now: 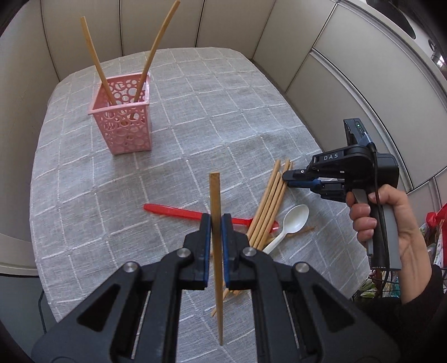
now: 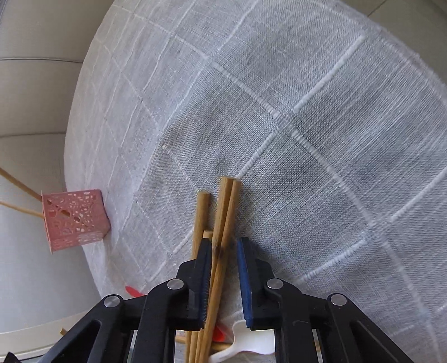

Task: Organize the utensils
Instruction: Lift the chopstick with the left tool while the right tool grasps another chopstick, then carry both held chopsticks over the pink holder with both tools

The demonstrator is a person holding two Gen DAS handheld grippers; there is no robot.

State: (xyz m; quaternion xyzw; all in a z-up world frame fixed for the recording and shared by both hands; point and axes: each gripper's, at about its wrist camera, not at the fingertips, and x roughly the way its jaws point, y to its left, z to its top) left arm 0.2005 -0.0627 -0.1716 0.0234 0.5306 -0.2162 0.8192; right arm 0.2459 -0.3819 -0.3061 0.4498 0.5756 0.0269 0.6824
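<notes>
A table covered with a grey checked cloth (image 1: 178,117), seen from two hand-held grippers. The left gripper (image 1: 215,223) is clamped on a single wooden chopstick (image 1: 215,212), held upright between its blue pads and lifted clear of the cloth. To its right, a loose bundle of chopsticks (image 1: 269,201) lies on the cloth, fanned over a red spoon (image 1: 173,211) and beside a white spoon (image 1: 290,222). The right gripper (image 1: 289,178), held in a person's hand (image 1: 385,223), is down at the far tips of that bundle; in its own view two chopsticks (image 2: 223,223) pass between its jaws, lying against the left pad, while a gap shows at the right pad, so the jaws are not pressing on them. A pink perforated holder (image 1: 123,123) stands upright towards the far left of the table, well apart from the pile, with two chopsticks (image 1: 151,55) leaning out of it. Bare cloth lies open between holder and pile. The table's far edge sits close to pale wall panels (image 1: 167,25); the holder stands near the left edge
</notes>
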